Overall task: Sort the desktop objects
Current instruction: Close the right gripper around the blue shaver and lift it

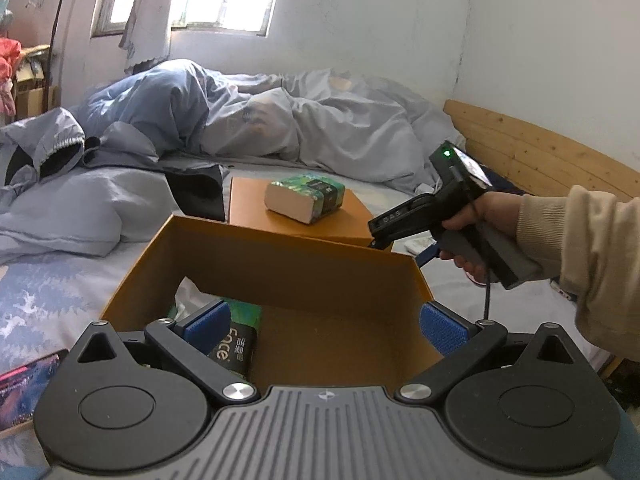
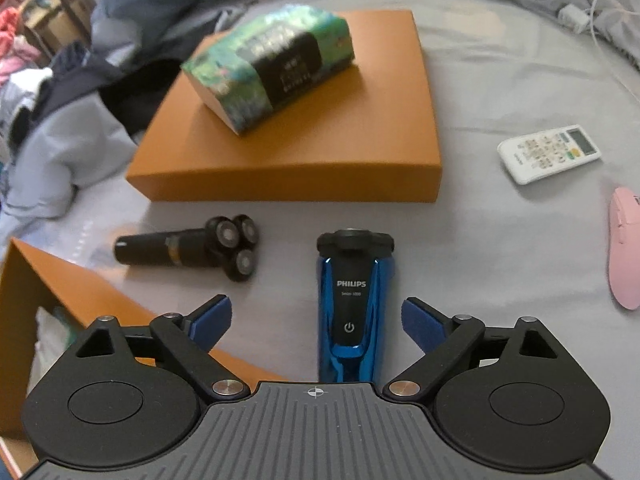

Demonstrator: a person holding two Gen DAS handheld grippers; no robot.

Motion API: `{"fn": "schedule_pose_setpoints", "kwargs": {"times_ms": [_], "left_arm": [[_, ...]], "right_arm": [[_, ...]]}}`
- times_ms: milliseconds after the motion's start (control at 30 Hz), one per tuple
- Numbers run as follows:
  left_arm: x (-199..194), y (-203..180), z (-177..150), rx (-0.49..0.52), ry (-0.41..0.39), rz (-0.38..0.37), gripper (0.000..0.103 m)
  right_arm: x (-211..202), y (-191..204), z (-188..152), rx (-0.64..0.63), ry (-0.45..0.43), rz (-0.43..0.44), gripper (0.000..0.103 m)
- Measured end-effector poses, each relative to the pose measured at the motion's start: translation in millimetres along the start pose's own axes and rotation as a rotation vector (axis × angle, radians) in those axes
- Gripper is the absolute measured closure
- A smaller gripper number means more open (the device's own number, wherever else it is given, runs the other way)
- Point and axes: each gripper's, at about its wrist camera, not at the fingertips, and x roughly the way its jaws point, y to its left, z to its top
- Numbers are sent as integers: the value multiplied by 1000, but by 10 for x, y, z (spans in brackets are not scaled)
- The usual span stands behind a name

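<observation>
A rumpled grey-blue duvet covers the far half of the bed, well behind the open orange box, the landmark here; a wooden headboard is cut off at the right edge of the left wrist view. Behind the open orange box lies its flat orange lid, top side up, bearing a green tissue pack that is blurred in the right wrist view. Inside the box, a second green pack with dark lettering is half hidden behind the left gripper, whose blue pads stand wide apart over the box interior, grasping nothing. To the right of the box the right gripper, held by a hand in a beige sleeve, tilts down over the sheet; its jaws are spread with a blue Philips shaver lying between them, pads not touching it, and the shaver's lower end is hidden under the gripper body. A black three-head shaver lies between the box and the lid, just beside the blue one. Farther right of the box, bare sheet separates a white remote and a pink mouse, the mouse cut off at the frame edge.
</observation>
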Motion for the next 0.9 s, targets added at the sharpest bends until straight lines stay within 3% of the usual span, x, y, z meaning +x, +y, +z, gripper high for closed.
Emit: {"fn": "schedule_pose_setpoints", "kwargs": {"times_ms": [267, 400, 567, 833, 900], "left_arm": [[11, 10, -7, -25, 7, -2, 0], [44, -4, -4, -25, 9, -6, 0], [60, -13, -22, -30, 16, -16, 0], [69, -24, -40, -32, 21, -26, 0], [73, -20, -43, -36, 24, -26, 0]], "right_arm": [[296, 61, -33, -27, 56, -56, 15], [396, 78, -75, -30, 78, -74, 26], [515, 91, -147, -48, 120, -98, 31], [533, 16, 64, -63, 140, -113, 32], [522, 26, 66, -70, 137, -120, 36]]}}
